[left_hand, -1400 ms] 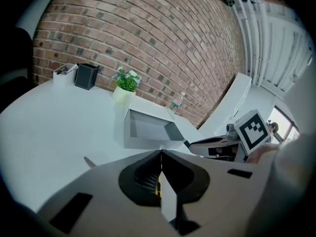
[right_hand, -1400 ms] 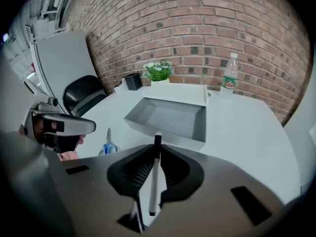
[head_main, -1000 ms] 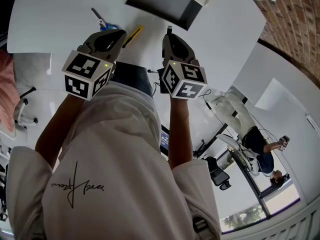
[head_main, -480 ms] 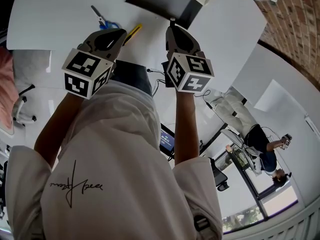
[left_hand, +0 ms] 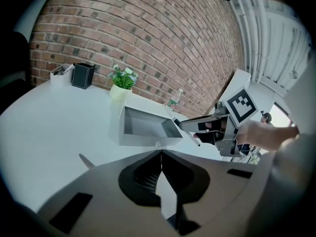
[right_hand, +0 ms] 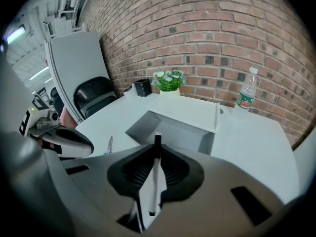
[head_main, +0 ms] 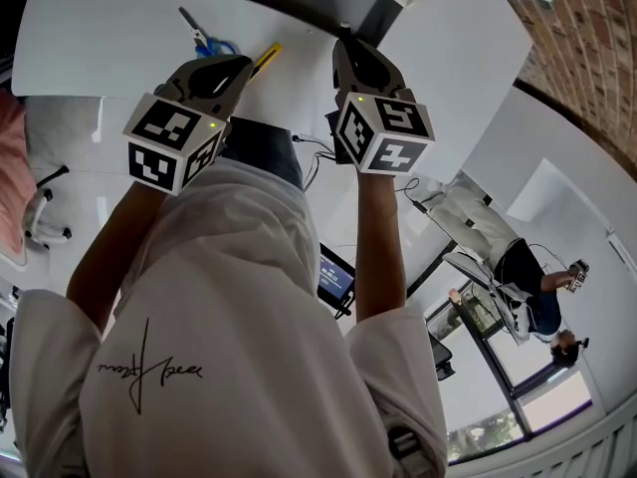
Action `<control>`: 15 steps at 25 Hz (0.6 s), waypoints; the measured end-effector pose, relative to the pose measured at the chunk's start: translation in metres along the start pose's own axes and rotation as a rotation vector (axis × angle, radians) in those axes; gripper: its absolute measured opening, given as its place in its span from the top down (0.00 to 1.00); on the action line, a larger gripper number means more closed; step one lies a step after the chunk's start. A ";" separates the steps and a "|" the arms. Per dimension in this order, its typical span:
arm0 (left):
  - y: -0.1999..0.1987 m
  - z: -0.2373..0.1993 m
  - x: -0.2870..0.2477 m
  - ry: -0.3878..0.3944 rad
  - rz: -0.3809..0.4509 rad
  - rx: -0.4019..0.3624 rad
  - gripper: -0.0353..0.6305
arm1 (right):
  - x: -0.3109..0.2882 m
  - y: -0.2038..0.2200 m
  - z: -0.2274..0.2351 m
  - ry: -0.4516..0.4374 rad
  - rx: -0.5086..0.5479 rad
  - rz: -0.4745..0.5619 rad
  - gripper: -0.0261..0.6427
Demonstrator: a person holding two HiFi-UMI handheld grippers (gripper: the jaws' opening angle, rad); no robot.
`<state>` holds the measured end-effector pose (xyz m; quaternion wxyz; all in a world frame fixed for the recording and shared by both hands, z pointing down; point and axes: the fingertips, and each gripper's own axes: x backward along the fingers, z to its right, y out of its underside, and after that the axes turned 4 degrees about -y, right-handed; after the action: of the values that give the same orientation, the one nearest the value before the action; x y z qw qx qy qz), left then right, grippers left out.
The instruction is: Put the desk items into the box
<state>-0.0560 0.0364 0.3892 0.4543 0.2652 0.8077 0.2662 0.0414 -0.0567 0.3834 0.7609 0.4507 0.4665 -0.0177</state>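
An open white box [head_main: 320,4] with a grey inside lies on the white table, and it also shows ahead in the right gripper view [right_hand: 174,128]. My right gripper [right_hand: 157,146] is shut on a white pen [right_hand: 153,181] with a black tip. In the head view this gripper [head_main: 344,42] sits at the box's near edge. My left gripper [head_main: 237,67] stays further back to the left, and its jaws [left_hand: 161,154] are shut on nothing. Blue-handled scissors [head_main: 201,37] and a yellow pen-like item [head_main: 265,60] lie on the table in front of it.
A water bottle [right_hand: 246,96] stands right of the box. A small potted plant [right_hand: 169,82], a black holder [right_hand: 143,87] and a white holder [left_hand: 61,73] stand along the brick wall. The table edge runs just under my grippers.
My right gripper has moved forward with the pen, up to the box's near edge. The left gripper has stayed where it was.
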 end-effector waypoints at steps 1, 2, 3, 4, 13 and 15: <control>0.000 0.000 0.002 -0.001 -0.003 0.002 0.94 | 0.001 -0.002 -0.001 -0.002 0.000 0.002 0.87; 0.001 0.000 0.003 -0.001 -0.004 0.003 0.94 | 0.001 -0.003 -0.002 -0.003 0.000 0.003 0.87; 0.001 -0.001 0.002 -0.002 -0.005 0.004 0.94 | 0.000 -0.003 -0.001 -0.004 0.001 0.005 0.87; 0.001 -0.001 0.001 -0.002 -0.006 0.006 0.94 | -0.002 -0.004 0.000 -0.006 0.003 0.006 0.87; 0.001 -0.004 -0.002 -0.002 -0.004 0.047 0.94 | -0.012 -0.014 0.002 -0.026 0.017 0.016 0.87; 0.005 -0.007 -0.003 -0.008 -0.010 0.041 0.94 | -0.015 -0.015 0.001 -0.028 0.016 0.019 0.87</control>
<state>-0.0605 0.0366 0.3971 0.4531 0.2717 0.8125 0.2464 0.0267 -0.0722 0.3844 0.7638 0.4610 0.4513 -0.0207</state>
